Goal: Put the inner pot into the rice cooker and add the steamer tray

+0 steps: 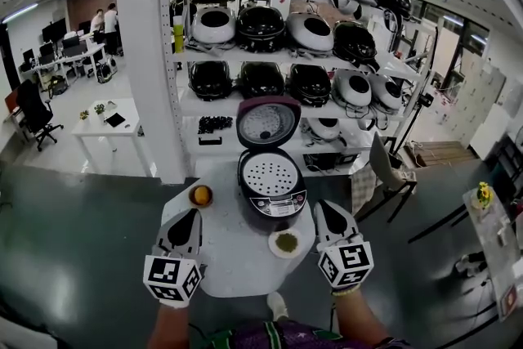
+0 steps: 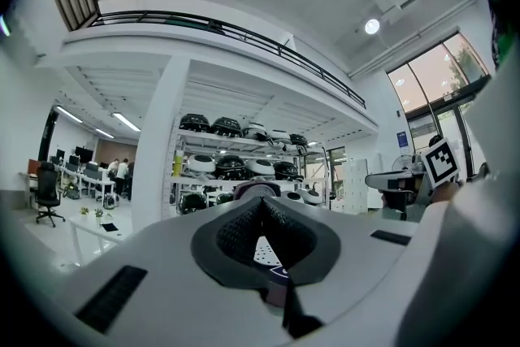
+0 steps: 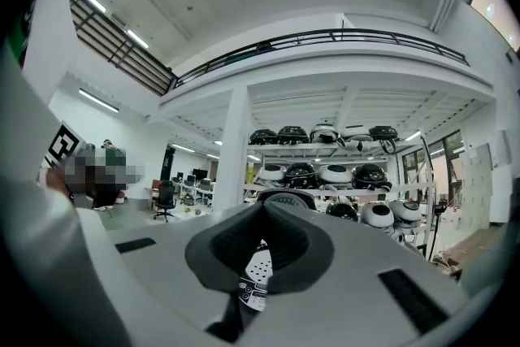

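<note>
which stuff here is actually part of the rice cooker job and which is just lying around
Part of the job:
- rice cooker, lid up
- steamer tray, sitting in it
- left gripper and right gripper, both shut, empty

Just lying about:
- dish with something orange
- dish with something green
- shelves of other cookers behind

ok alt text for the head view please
An open rice cooker sits on a round white table with the perforated steamer tray inside and its lid raised. The left gripper and right gripper, both shut and empty, flank it, near an orange-filled bowl and a green-filled dish. Behind stand shelves of rice cookers.
</note>
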Available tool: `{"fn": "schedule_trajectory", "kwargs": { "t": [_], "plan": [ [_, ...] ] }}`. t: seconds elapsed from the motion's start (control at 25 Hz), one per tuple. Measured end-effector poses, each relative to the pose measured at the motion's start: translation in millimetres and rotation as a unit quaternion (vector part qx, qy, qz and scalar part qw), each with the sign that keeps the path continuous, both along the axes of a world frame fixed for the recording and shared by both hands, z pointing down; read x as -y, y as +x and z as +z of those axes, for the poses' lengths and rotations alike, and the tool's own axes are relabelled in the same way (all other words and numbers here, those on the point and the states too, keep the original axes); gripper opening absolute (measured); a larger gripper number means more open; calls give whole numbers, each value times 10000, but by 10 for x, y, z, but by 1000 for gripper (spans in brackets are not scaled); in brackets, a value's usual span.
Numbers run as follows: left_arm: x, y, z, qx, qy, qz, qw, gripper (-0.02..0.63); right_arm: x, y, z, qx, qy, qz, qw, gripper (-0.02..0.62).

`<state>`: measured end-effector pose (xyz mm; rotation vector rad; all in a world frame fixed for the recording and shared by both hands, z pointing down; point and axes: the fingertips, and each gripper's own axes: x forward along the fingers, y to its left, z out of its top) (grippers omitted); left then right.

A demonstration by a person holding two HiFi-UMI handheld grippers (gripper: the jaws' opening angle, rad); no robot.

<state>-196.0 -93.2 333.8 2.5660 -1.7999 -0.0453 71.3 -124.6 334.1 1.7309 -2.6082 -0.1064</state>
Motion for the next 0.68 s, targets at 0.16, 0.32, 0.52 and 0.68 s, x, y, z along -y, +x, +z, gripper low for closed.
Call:
{"fn": "schedule_trajectory", "kwargs": {
  "t": [0.16,0.32,0.52,0.68],
  "plan": [
    [18,44,2,-13,-25,50,10000,21,15,29,-25,18,-2,13,10000,5],
    [30,73,14,-28,-16,82,10000,22,22,43,0,43,-27,13,10000,5],
    [71,65,64,-62,-96,49,9999,22,33,92,-14,88,-10,45,10000,5],
    [96,67,82,-59,-120,13,9999,21,60,129,-33,130,-14,55,9999,5]
  ]
}}
